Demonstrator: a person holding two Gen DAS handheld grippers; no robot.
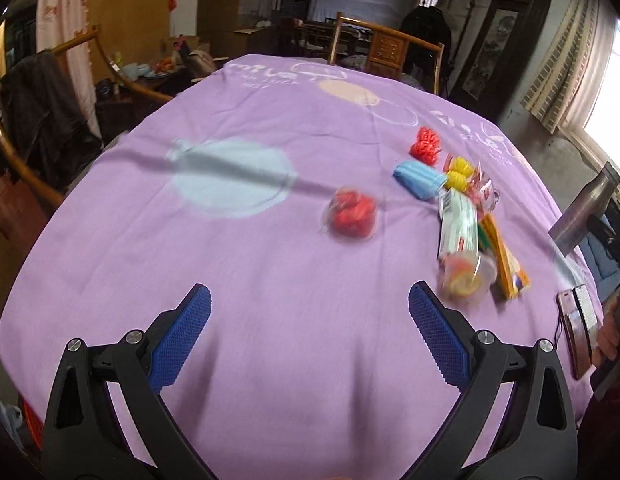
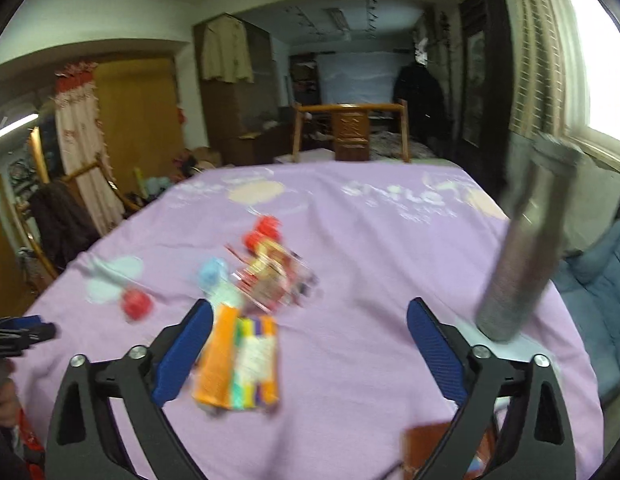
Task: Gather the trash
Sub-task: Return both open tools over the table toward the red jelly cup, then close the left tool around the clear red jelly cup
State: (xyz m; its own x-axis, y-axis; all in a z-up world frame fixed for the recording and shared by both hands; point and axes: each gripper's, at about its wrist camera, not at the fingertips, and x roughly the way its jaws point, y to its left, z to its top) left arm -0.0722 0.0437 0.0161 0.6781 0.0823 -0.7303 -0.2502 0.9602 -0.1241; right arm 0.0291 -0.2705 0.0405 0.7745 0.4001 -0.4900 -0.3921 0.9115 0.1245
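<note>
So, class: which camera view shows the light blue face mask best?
The left wrist view. The light blue face mask lies there unobstructed beside the yellow and red bundles, its pleats visible. In the right wrist view it is only a small blurred blue patch behind the packets.

We see bare purple cloth on the desk (image 1: pixel 237 264) across the left and lower middle of the left wrist view, free to pass; the litter cluster (image 1: pixel 466 216) crowds the right, and a tall metal bottle (image 2: pixel 522 256) blocks the right edge of the right wrist view
</note>
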